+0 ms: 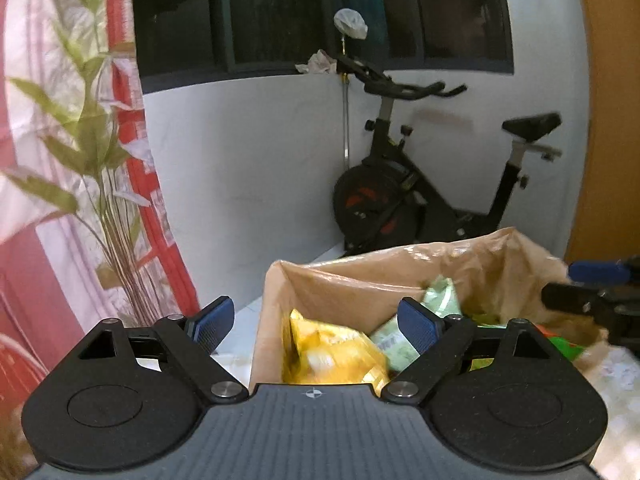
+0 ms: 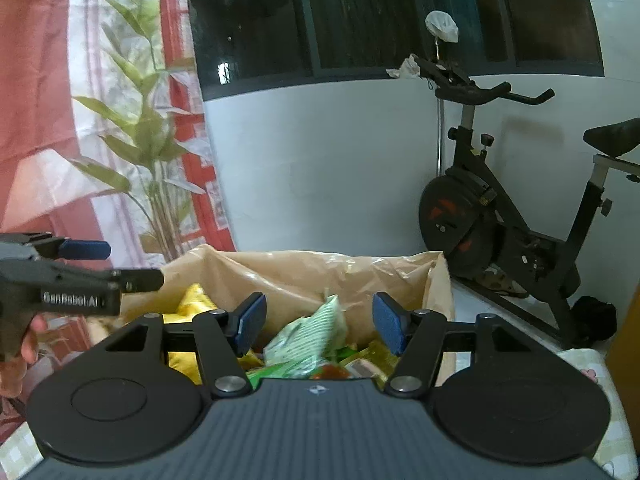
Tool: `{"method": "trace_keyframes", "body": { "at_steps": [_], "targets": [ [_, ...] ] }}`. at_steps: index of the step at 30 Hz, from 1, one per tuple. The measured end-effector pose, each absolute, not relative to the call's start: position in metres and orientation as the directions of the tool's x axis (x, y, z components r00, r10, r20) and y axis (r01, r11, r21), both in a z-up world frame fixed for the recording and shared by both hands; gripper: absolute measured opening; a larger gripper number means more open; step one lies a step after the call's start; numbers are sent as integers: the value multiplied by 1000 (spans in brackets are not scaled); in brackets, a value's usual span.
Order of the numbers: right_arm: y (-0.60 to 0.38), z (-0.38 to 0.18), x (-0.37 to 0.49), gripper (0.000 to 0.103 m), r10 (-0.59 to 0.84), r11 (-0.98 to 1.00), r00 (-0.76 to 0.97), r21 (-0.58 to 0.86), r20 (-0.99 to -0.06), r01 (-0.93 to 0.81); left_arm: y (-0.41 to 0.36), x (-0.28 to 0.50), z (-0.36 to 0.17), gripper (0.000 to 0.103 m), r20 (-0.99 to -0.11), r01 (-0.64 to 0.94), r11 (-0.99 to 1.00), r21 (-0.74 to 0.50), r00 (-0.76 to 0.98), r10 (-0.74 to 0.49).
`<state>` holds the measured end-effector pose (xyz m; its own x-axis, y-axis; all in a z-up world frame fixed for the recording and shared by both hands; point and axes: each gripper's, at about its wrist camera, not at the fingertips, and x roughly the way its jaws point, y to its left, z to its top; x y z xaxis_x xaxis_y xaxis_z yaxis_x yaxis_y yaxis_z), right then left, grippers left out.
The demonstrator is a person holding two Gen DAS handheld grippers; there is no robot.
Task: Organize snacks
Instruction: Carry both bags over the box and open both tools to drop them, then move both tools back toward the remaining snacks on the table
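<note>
A brown paper bag [image 1: 340, 284] stands open and holds several snack packets. A yellow packet [image 1: 332, 352] and a pale green striped packet [image 1: 440, 296] lie inside. My left gripper [image 1: 316, 322] is open and empty, just above the bag's near left rim. My right gripper [image 2: 318, 322] is open and empty over the same bag [image 2: 288, 276], above the pale green striped packet [image 2: 316, 328] and a yellow packet [image 2: 192, 304]. The right gripper shows at the right edge of the left wrist view [image 1: 588, 284]. The left gripper shows at the left of the right wrist view [image 2: 100, 266].
A black exercise bike [image 1: 420, 184] stands against the white wall behind the bag; it also shows in the right wrist view [image 2: 512, 216]. A green leafy plant [image 1: 92, 152] and a red and white curtain [image 1: 24, 120] are at the left. A patterned tablecloth [image 1: 616, 376] lies under the bag.
</note>
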<state>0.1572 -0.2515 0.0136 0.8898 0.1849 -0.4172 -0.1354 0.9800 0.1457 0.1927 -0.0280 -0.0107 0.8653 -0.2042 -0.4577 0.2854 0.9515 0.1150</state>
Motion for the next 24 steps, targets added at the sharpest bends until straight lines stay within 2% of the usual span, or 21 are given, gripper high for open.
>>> {"method": "trace_keyframes", "body": {
  "at_steps": [5,14,24],
  "targets": [
    [-240,11,124,62,195,977,899,162,-391,-142,7,150,-21,90,-483,349,936,42,827,-286],
    [-216,-12,55,62,192,974,911,184,-366,-132,58,93,-70,90,-540,296,951,89,817,-204],
    [-188,-55,24,62,207,973,855,189,-476,-131,74,89,-103,89,-594,280,958,62,782,-190]
  ]
}}
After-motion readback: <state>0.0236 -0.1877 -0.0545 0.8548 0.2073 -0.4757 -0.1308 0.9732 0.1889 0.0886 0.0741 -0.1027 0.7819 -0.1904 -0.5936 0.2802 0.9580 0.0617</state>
